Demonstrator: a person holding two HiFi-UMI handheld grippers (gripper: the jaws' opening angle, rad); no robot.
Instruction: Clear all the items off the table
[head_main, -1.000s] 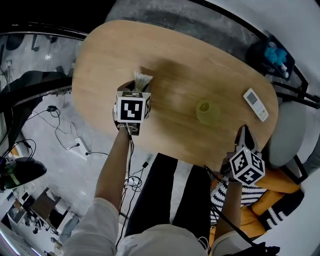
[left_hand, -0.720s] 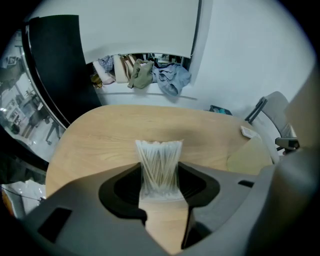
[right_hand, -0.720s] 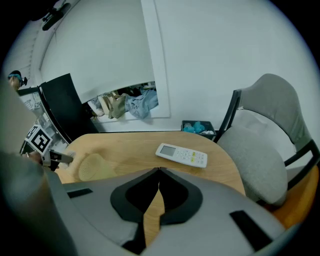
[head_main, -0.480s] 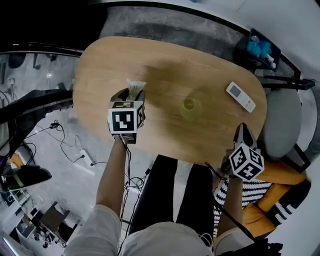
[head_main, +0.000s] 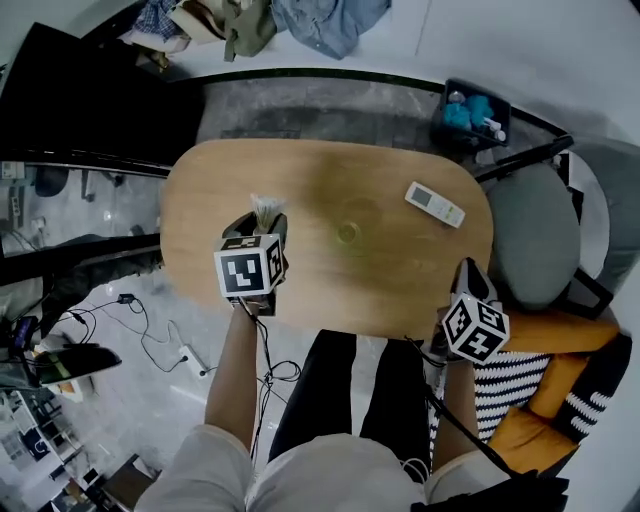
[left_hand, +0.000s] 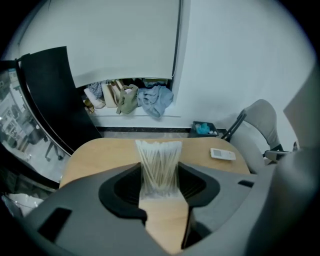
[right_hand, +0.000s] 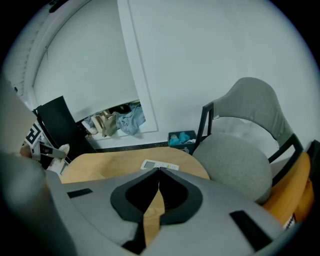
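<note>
My left gripper (head_main: 262, 224) is shut on a clear pack of cotton swabs (head_main: 266, 207), held upright above the left part of the oval wooden table (head_main: 300, 170). In the left gripper view the cotton swabs (left_hand: 160, 152) fan out between the jaws of the left gripper (left_hand: 159, 169). On the table lie a white remote (head_main: 435, 204) at the right and a small yellow-green cup (head_main: 347, 232) in the middle. My right gripper (head_main: 470, 270) hovers over the table's near right edge, shut with nothing in it. In the right gripper view, the right gripper (right_hand: 159, 171) points toward the remote (right_hand: 150, 164).
A grey chair (head_main: 535, 235) stands at the table's right end. Beyond the table sit a dark bin with blue items (head_main: 475, 112) and a pile of clothes (head_main: 270, 20). Orange and striped cushions (head_main: 560, 400) lie at the lower right. Cables (head_main: 150, 330) run over the floor at the left.
Both grippers have risen, the left still holding the swab pack. The table looks smaller and farther away, and the wall, bin and clothes have come into view.
</note>
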